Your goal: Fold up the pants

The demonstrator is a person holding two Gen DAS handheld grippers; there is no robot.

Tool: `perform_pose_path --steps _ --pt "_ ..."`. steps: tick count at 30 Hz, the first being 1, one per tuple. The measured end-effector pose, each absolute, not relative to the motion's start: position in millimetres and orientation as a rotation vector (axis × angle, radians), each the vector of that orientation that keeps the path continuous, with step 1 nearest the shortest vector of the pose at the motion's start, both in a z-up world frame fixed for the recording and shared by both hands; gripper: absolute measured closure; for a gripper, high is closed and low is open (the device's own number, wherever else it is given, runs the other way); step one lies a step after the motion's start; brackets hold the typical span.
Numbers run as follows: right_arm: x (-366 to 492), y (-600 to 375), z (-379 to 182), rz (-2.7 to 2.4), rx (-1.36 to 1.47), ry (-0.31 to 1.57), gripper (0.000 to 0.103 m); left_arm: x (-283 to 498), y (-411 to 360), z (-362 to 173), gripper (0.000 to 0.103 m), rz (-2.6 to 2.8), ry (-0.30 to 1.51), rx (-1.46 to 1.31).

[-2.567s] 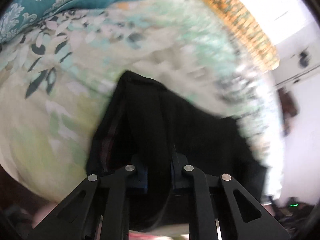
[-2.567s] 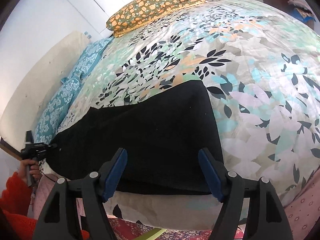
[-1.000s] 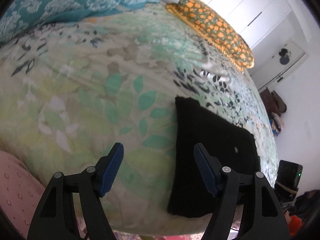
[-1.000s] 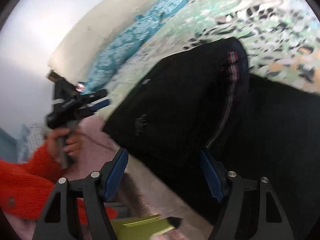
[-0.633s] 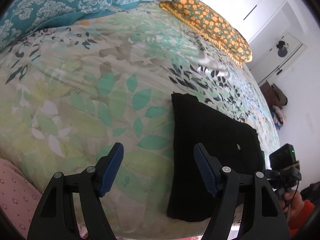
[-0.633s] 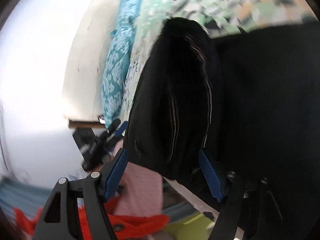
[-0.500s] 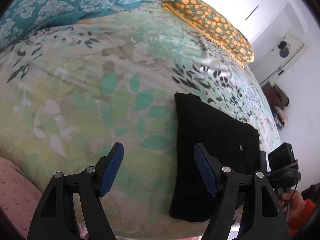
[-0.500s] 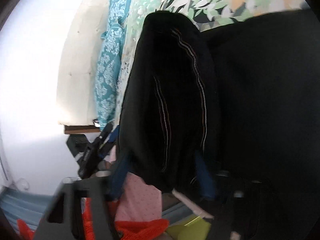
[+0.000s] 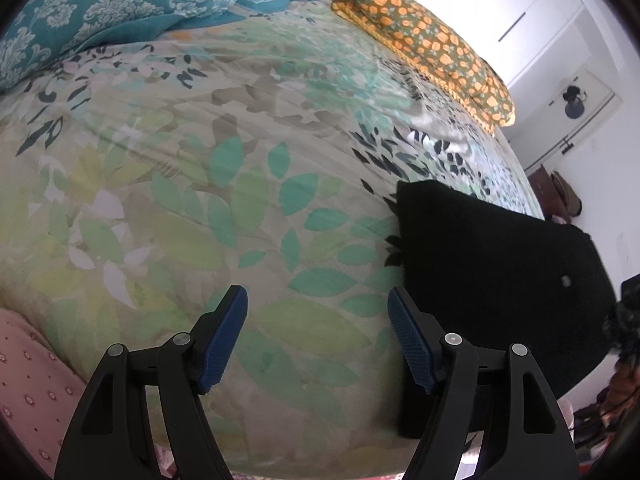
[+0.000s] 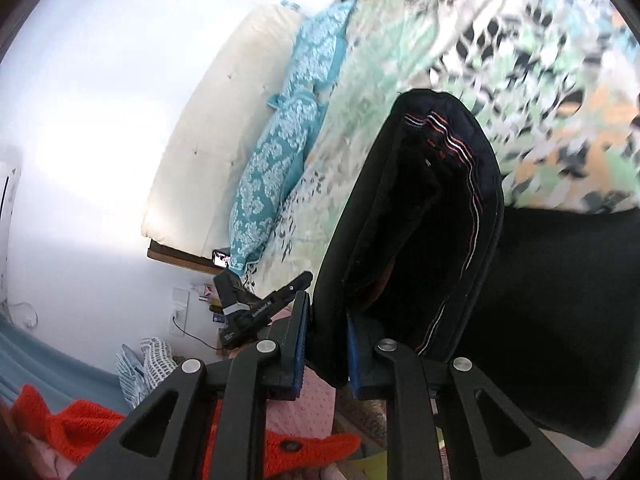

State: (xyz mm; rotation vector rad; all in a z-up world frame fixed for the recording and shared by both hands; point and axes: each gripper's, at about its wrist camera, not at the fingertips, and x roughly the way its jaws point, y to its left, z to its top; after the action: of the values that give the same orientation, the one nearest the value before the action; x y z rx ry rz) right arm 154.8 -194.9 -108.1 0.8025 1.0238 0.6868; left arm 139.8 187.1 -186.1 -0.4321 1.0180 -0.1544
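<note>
The black pants (image 9: 500, 272) lie folded on the floral bed cover, to the right of my left gripper (image 9: 316, 336). That gripper is open, with only the cover between its blue pads (image 9: 224, 336). In the right wrist view my right gripper (image 10: 326, 348) is closing on an edge of the pants (image 10: 420, 220), and its pads press the cloth. The held part is raised and curls over, showing striped seams inside. The rest of the pants lies flat at the right. My left gripper (image 10: 260, 308) shows beyond the fingers at the left.
Teal patterned pillows (image 9: 100, 12) and an orange patterned pillow (image 9: 428, 48) lie at the far side of the bed (image 9: 160, 200). A pink sheet (image 9: 28, 392) hangs at the near edge. White cupboards stand behind. A red sleeve (image 10: 80, 428) is low in the right wrist view.
My right gripper closed on the edge of the pants and rose with it, rolling as it went. The left gripper stayed open over the cover and hardly moved.
</note>
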Motion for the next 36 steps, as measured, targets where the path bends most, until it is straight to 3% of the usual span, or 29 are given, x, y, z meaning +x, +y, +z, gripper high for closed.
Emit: perform_pose_path --steps 9,14,17,20,24,29,31,34,36 --pt "113 -274 -139 0.459 0.772 1.092 0.086 140 177 -187 0.029 -0.177 1.032 -0.403" --pt "107 -298 -200 0.3 0.652 1.221 0.085 139 162 -186 0.029 -0.193 1.042 -0.357" --pt "101 -311 -227 0.258 0.739 1.217 0.082 134 141 -177 0.029 -0.237 1.04 -0.285" --pt "102 -313 -207 0.229 0.674 1.22 0.065 125 113 -164 0.028 -0.311 1.021 -0.208" --pt "118 -305 -144 0.197 0.386 1.142 0.064 121 63 -153 0.027 -0.444 1.0 -0.112" --pt "162 -284 -108 0.264 0.356 0.974 0.064 119 -1 -164 0.027 -0.563 1.016 0.036" --pt "180 -277 -124 0.269 0.369 0.983 0.064 110 -19 -175 0.027 -0.592 1.041 0.117" --pt "201 -286 -194 0.121 0.363 1.184 0.071 93 -35 -187 0.026 -0.61 1.037 0.232" --pt "192 -299 -205 0.117 0.485 1.138 0.072 82 -39 -186 0.026 -0.624 1.005 0.295"
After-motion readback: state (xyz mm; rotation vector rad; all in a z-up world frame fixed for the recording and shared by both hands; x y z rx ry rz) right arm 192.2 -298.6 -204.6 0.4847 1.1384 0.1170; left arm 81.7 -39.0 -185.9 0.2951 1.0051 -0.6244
